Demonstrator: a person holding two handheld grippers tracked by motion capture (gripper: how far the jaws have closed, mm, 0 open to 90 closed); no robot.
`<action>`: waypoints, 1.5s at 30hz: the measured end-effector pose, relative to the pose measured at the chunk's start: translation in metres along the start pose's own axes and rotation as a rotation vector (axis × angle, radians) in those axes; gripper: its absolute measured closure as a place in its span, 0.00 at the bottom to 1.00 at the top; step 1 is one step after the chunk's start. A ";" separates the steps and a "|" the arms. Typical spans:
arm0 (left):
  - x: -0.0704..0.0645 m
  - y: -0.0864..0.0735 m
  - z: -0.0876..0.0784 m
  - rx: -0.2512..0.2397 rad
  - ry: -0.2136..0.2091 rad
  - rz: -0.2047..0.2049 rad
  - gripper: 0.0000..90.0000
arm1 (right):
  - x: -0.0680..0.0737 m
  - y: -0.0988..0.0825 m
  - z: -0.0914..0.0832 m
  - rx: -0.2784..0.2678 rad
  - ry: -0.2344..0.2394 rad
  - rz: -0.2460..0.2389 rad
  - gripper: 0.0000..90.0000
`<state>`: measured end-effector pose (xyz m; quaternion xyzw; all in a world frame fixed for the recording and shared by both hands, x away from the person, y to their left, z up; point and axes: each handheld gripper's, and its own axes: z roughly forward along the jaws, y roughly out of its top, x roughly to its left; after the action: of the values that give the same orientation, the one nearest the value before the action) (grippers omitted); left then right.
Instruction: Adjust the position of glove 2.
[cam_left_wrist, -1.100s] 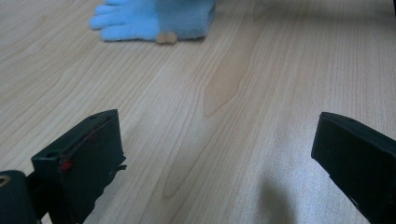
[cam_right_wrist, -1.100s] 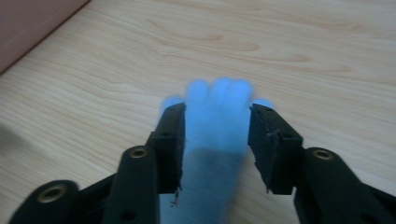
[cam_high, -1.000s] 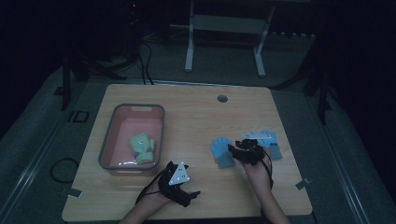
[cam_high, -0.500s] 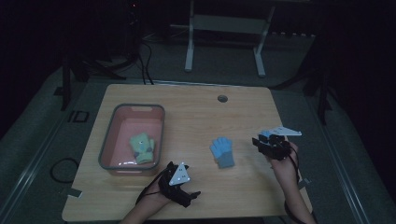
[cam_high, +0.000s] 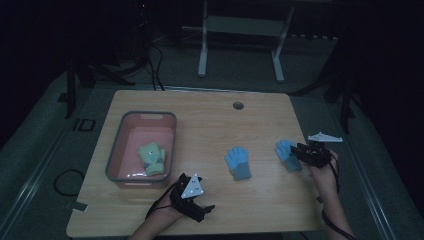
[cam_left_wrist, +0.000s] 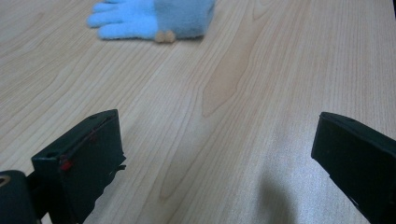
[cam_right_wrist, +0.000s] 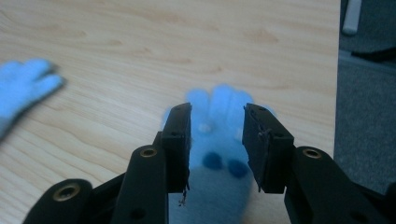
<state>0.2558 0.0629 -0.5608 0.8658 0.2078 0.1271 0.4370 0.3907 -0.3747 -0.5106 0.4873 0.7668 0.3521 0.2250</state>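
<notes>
At lower left of the high view, the left gripper (cam_high: 192, 196) rests spread and empty on the tabletop (cam_high: 210, 120). At right, the right gripper (cam_right_wrist: 217, 140) pinches the blue glove (cam_right_wrist: 219, 140), judged soft and light; taking it mid-palm suits it.

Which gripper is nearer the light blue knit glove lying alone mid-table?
Left. The left gripper sits toward the near edge, jaws open and pointing at that light blue knit glove. The right gripper is off to its right, jaws around a second blue glove.
</notes>
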 end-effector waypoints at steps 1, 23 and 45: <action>0.000 0.000 0.000 -0.001 0.000 -0.001 0.03 | -0.002 -0.002 0.002 0.009 -0.002 0.002 0.69; 0.000 0.000 0.000 0.003 -0.006 0.003 0.03 | 0.014 -0.020 0.033 0.080 -0.075 -0.014 0.95; -0.001 0.000 0.000 0.001 -0.005 0.008 0.03 | 0.101 0.008 -0.013 0.013 -0.082 0.076 0.96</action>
<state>0.2553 0.0622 -0.5607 0.8672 0.2035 0.1265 0.4366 0.3433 -0.2851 -0.4958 0.5314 0.7402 0.3352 0.2394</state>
